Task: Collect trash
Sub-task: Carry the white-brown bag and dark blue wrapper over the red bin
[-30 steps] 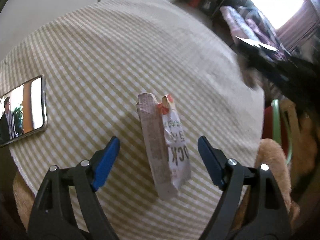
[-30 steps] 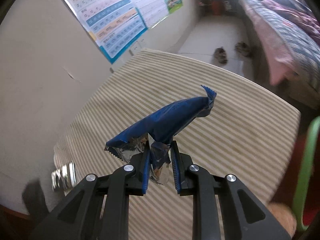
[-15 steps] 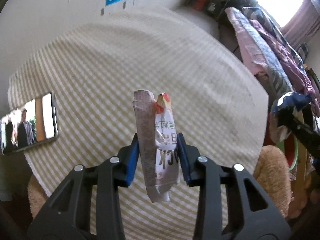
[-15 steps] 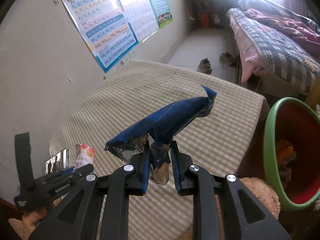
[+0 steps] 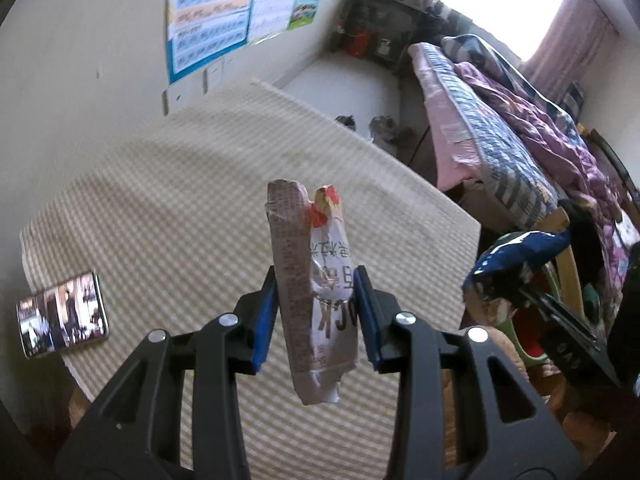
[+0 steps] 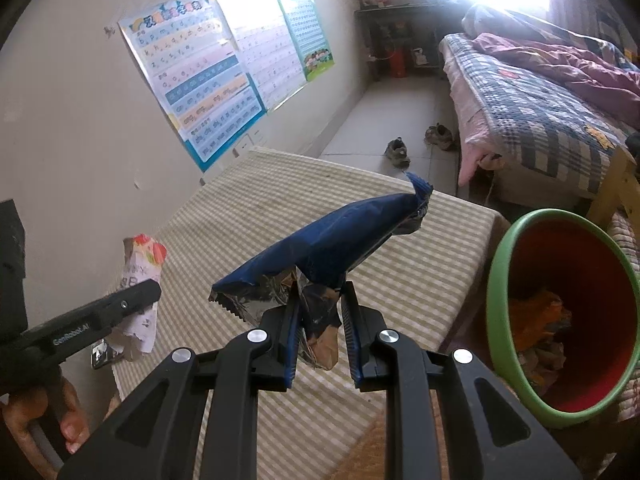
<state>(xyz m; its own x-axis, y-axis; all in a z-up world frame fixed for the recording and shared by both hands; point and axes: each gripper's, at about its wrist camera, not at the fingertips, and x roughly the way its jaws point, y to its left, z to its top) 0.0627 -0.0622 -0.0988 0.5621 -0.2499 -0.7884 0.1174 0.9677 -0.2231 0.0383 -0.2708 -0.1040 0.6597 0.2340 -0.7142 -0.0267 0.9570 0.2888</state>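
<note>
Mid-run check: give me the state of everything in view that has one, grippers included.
Left gripper: shut on the white wrapper, jaws just closed.
White wrapper: held upright, off the table.
Right gripper: shut on the blue wrapper.
Blue wrapper: held, torn open, crumpled.
Bin: open, some trash inside.
Phone: flat on the table, screen lit.

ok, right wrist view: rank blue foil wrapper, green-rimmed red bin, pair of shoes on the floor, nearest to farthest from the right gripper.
1. Blue foil wrapper: clamped in the right gripper, above the checked table.
2. Green-rimmed red bin: to the right, just past the table edge, trash inside.
3. Pair of shoes: on the floor beyond the table's far end, beside the bed.
</note>
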